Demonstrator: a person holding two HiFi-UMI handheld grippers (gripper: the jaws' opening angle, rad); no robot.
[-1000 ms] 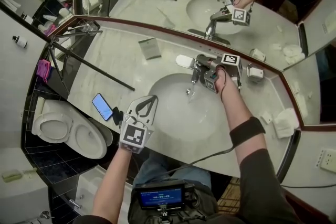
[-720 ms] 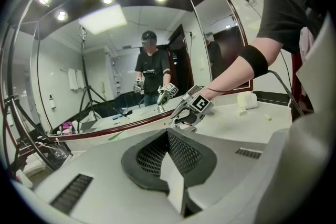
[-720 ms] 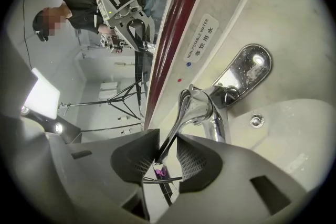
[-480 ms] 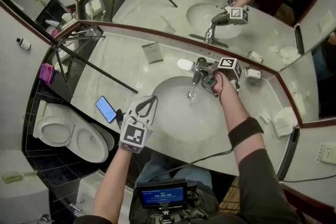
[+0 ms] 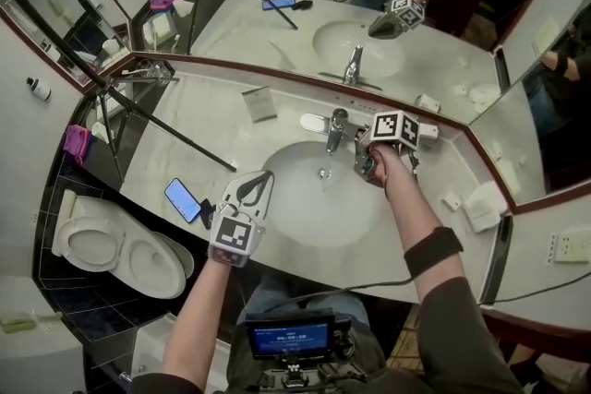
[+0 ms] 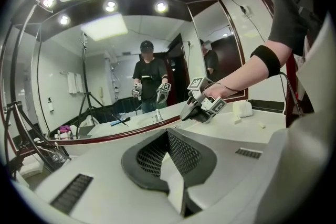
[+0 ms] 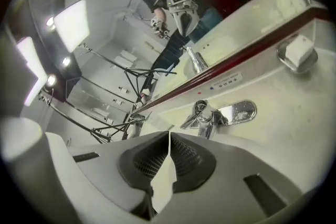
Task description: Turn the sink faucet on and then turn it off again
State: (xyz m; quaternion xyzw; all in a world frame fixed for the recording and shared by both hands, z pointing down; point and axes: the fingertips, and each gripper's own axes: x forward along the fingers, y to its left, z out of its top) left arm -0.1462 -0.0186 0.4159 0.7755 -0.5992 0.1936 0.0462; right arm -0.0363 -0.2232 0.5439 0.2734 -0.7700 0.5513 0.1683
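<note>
- Marble counter (image 5: 212,115) runs from the left end above the toilet (image 5: 92,240) to the right wall, with the mirror (image 5: 434,60) along its far edge. Its widest bare stretch lies far left of the basin, crossed by a tripod leg (image 5: 171,132).
- Sink basin (image 5: 314,208) sits mid-counter, and the faucet (image 5: 334,129) stands at its far rim.
- Right gripper (image 7: 169,140) has come off the faucet handle, where it was a second ago, and now hangs just right of it, apart. Its jaws have just been closing and now meet with nothing between them.
- Left gripper (image 6: 169,136) stays over the basin's near-left rim, jaws together, empty.
- Soap dish (image 7: 282,56), right of the faucet, holds a white bar (image 7: 299,50).
- Phone (image 5: 182,198) lies at the counter's near-left edge.
</note>
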